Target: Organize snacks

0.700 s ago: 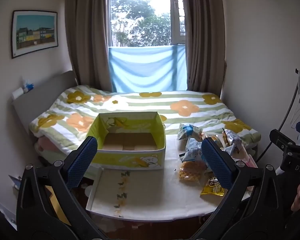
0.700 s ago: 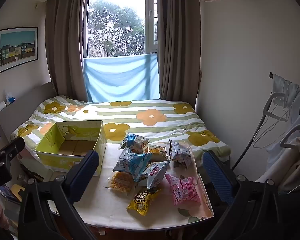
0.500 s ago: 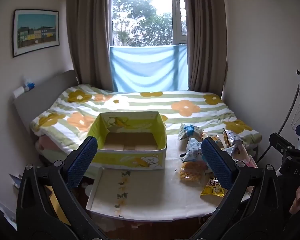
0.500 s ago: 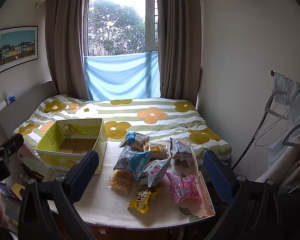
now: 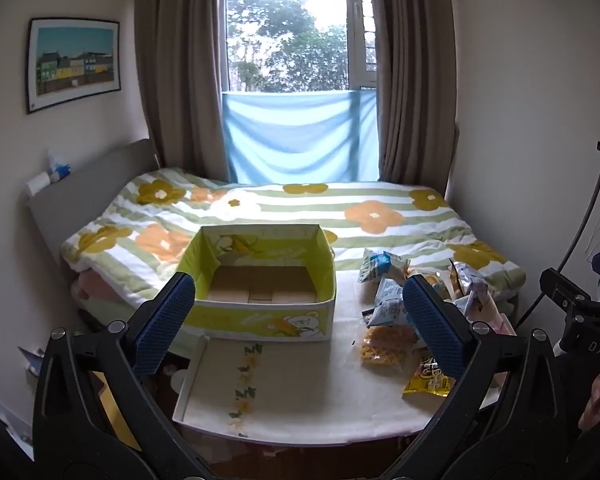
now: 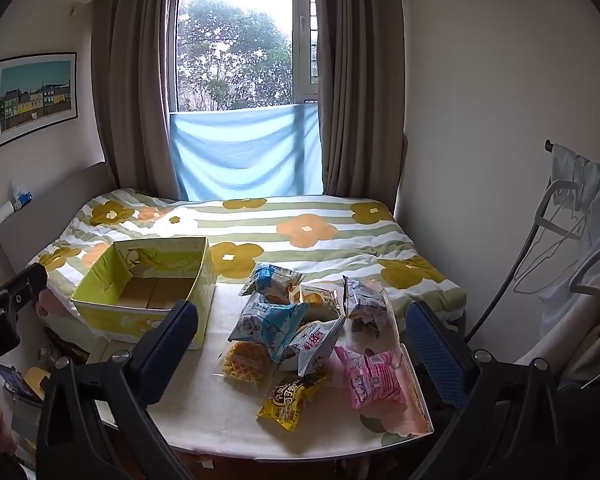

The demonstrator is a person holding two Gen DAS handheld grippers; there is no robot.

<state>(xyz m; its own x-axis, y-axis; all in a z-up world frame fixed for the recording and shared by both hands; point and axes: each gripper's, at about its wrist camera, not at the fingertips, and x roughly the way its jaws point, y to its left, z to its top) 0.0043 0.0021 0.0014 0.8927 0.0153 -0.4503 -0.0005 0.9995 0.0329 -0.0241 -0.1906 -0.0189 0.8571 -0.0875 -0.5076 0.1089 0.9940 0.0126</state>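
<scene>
- The left gripper (image 5: 298, 320) is hovering above the near edge of the table (image 5: 300, 392), its two blue-padded fingers (image 5: 162, 322) standing spread wide with nothing between them.
- The box (image 5: 260, 322) (yellow-green, with a bear printed on its front wall) is sitting on the table just beyond the left finger, its top open and its cardboard floor bare.
- Beyond the right finger of that gripper the snacks (image 5: 384, 348) are lying in a loose heap, apart from the box.
- The right gripper (image 6: 300, 344) is also hanging over the table, its fingers (image 6: 168, 350) gaping wide and touching nothing.
- Between and beyond those fingers a waffle pack (image 6: 246, 362), a yellow bag (image 6: 290, 398), a pink bag (image 6: 370, 376) and several blue and white bags (image 6: 272, 322) are lying together on the white cloth, some overlapping.
- In the right wrist view the box is standing past the left finger, to the side of the heap.
- Behind the table a bed (image 6: 300, 232) with a flowered quilt is stretching toward the curtained window (image 6: 236, 44).
- A clothes rack (image 6: 560, 216) is standing out past the right finger (hangers and pale garments on it).
</scene>
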